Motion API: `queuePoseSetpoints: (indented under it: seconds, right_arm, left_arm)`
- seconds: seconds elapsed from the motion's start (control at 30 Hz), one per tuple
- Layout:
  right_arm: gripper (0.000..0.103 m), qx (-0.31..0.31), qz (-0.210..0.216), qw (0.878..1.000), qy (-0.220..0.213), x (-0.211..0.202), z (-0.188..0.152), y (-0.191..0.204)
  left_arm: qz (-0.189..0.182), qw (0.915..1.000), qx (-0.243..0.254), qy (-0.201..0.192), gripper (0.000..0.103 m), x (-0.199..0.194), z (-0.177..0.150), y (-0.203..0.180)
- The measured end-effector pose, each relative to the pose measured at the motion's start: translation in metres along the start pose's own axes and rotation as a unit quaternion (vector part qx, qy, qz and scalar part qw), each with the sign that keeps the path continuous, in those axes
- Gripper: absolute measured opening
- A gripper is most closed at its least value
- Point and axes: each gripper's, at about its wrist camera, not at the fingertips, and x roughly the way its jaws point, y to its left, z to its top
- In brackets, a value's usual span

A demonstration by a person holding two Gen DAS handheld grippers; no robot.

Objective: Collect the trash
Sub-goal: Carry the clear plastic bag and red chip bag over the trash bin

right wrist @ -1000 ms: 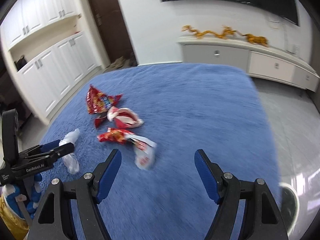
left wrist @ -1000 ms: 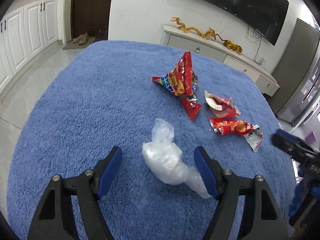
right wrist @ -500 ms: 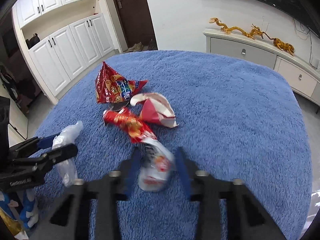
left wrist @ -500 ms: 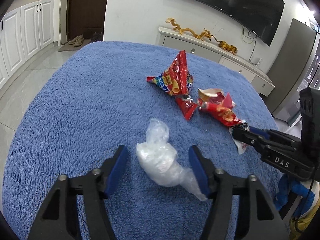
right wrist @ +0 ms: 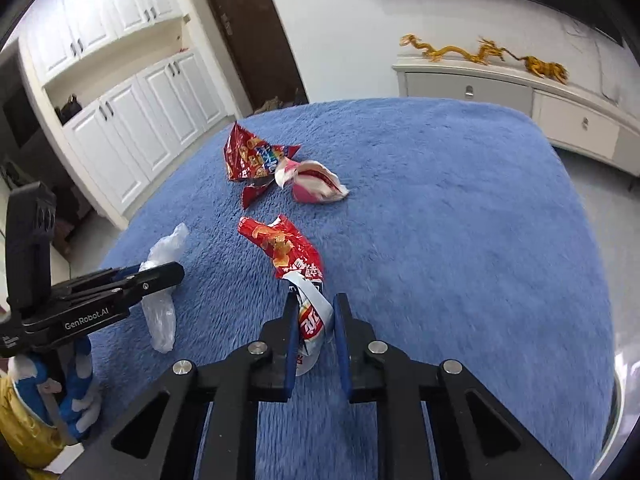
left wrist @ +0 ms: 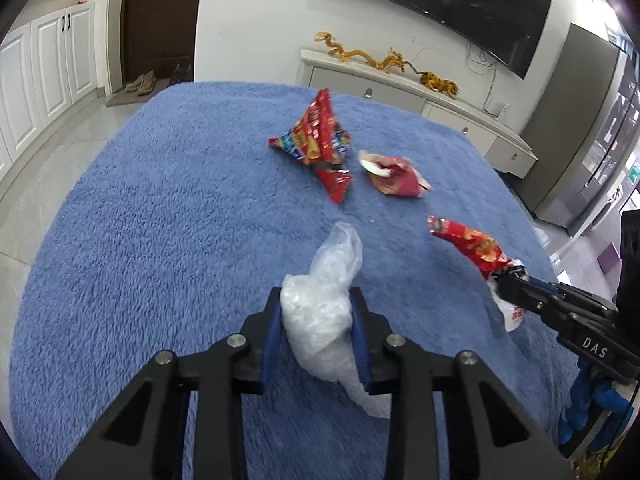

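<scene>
My left gripper (left wrist: 316,300) is shut on a crumpled clear plastic bag (left wrist: 324,296) on the blue fuzzy cloth (left wrist: 160,208). My right gripper (right wrist: 314,304) is shut on the white end of a long red snack wrapper (right wrist: 288,248); the wrapper hangs lifted in the left wrist view (left wrist: 472,248). A red and blue chip bag (left wrist: 316,136) and a torn pink-red wrapper (left wrist: 394,174) lie farther back. The right gripper shows in the left wrist view (left wrist: 508,280), and the left gripper and plastic bag show in the right wrist view (right wrist: 160,276).
A small red wrapper scrap (left wrist: 336,182) lies beside the chip bag. A white cabinet with gold dragon figures (left wrist: 400,80) stands behind the table. White cupboards (right wrist: 132,120) and a dark door (left wrist: 160,20) are at the left.
Both grippers have closed: the left on the clear plastic bag, the right on the long red wrapper, whose red end now hangs above the cloth.
</scene>
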Motion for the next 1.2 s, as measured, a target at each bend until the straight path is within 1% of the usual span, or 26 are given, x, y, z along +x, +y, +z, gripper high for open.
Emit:
queuePoseSetpoints:
  seconds: [0.13, 0.27, 0.4, 0.57, 0.67, 0.77, 0.8, 0.87, 0.9, 0.97, 1.0, 1.1, 1.2]
  right_arm:
    - [0.015, 0.020, -0.011, 0.999, -0.026, -0.032, -0.009, -0.011]
    - [0.015, 0.043, -0.027, 0.997, -0.061, -0.071, -0.017, -0.025]
    - [0.015, 0.064, -0.061, 0.991, -0.100, -0.119, -0.035, -0.047]
    - [0.015, 0.105, -0.107, 0.979, -0.137, -0.172, -0.062, -0.085]
    - [0.015, 0.143, -0.137, 0.969, -0.150, -0.196, -0.082, -0.118]
    - [0.015, 0.183, -0.162, 0.957, -0.156, -0.207, -0.103, -0.153]
    - [0.015, 0.198, -0.167, 0.953, -0.156, -0.208, -0.111, -0.166]
    - [0.015, 0.220, -0.172, 0.948, -0.153, -0.208, -0.124, -0.184]
    - [0.015, 0.231, -0.177, 0.945, -0.149, -0.206, -0.131, -0.194]
    - [0.015, 0.251, -0.183, 0.940, -0.143, -0.203, -0.144, -0.211]
    - [0.015, 0.263, -0.185, 0.937, -0.139, -0.200, -0.151, -0.221]
    - [0.015, 0.294, -0.191, 0.928, -0.127, -0.194, -0.168, -0.248]
    - [0.015, 0.321, -0.197, 0.919, -0.115, -0.189, -0.183, -0.271]
  left_arm:
    - [-0.005, 0.9998, 0.016, -0.012, 0.029, -0.019, -0.001, -0.013]
    - [-0.013, 0.9990, 0.036, -0.021, 0.029, -0.034, -0.001, -0.033]
    - [-0.027, 0.9974, 0.061, -0.025, 0.029, -0.043, 0.003, -0.062]
    - [-0.047, 0.9930, 0.105, -0.025, 0.029, -0.044, 0.013, -0.112]
    - [-0.064, 0.9878, 0.141, -0.020, 0.029, -0.040, 0.016, -0.154]
    - [-0.088, 0.9808, 0.174, -0.008, 0.029, -0.028, 0.020, -0.201]
    - [-0.098, 0.9773, 0.188, -0.003, 0.029, -0.022, 0.020, -0.221]
    - [-0.111, 0.9722, 0.206, 0.005, 0.029, -0.012, 0.019, -0.252]
    - [-0.122, 0.9681, 0.219, 0.013, 0.029, -0.004, 0.018, -0.272]
    - [-0.134, 0.9623, 0.236, 0.024, 0.029, 0.008, 0.015, -0.301]
    - [-0.142, 0.9577, 0.248, 0.032, 0.029, 0.017, 0.013, -0.320]
    - [-0.155, 0.9478, 0.276, 0.043, 0.029, 0.033, 0.006, -0.360]
    - [-0.171, 0.9400, 0.288, 0.066, 0.030, 0.057, 0.001, -0.395]
